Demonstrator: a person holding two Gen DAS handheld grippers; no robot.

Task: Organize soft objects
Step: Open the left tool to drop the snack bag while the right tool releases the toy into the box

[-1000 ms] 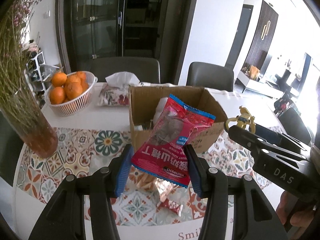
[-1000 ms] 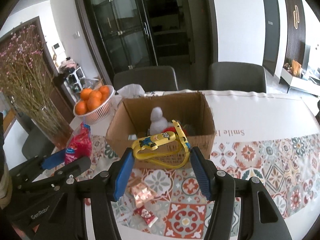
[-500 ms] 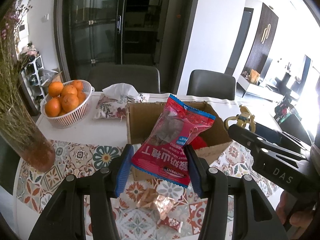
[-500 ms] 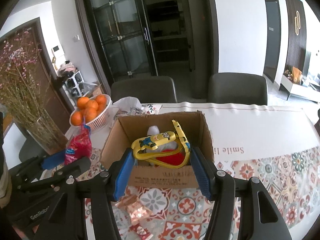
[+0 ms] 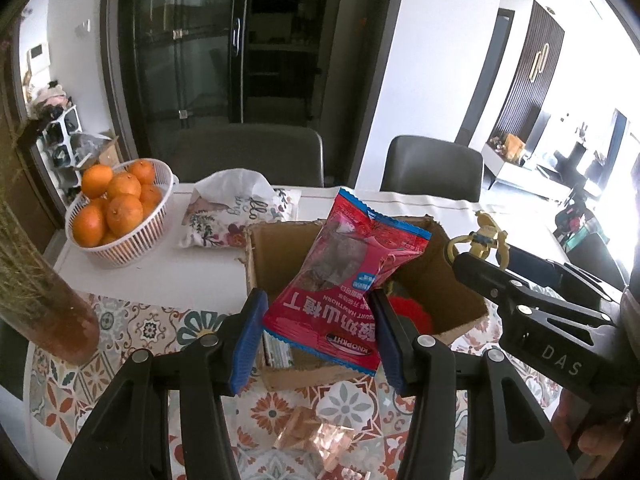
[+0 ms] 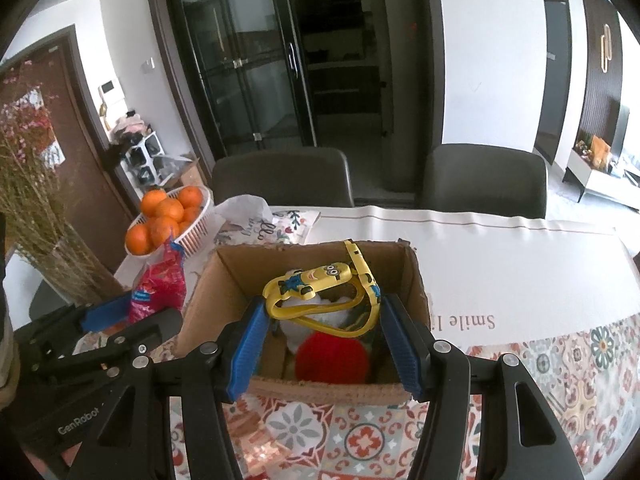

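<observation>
My left gripper is shut on a red snack bag and holds it above the near edge of the open cardboard box. My right gripper is shut on a yellow Minion strap toy and holds it over the same box. Inside the box lie a red soft ball and a white plush. The bag also shows in the right wrist view, and the toy shows in the left wrist view.
A white basket of oranges and a floral tissue pouch sit at the back left. A vase of dried flowers stands at the left. Pink wrapped candies lie on the patterned cloth before the box. Two chairs stand behind the table.
Both grippers have risen and moved forward with their loads, so the box now lies under them and its inside shows.
</observation>
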